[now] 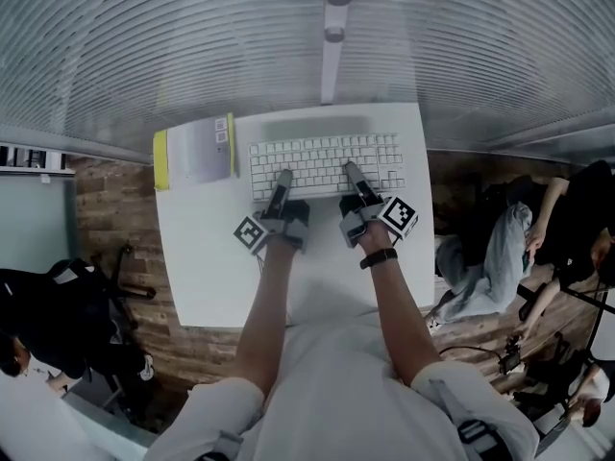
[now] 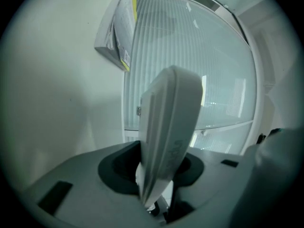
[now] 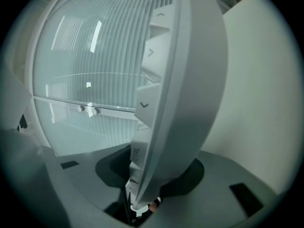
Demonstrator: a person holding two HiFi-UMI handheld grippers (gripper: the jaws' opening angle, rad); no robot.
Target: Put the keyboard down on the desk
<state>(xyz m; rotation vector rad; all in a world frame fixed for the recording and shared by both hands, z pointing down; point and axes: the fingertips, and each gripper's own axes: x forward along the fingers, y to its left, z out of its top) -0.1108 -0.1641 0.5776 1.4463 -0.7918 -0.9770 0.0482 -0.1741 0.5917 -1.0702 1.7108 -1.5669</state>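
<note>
Plainly, CTRL key (image 3: 135,154) on white keyboard (image 1: 327,157), clamped by left tool (image 1: 283,176), right tool (image 1: 352,169)

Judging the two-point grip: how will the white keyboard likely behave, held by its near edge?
Probably stiff: the keyboard spans straight between the left gripper and right gripper, with no sag. Likely light for its size: a thin, plastic-looking slab. Pinched only at its near edge, the smooth shell might pivot or slip.

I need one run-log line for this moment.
left gripper: shut on keyboard | right gripper: shut on keyboard | keyboard: over desk, contact unclear
</note>
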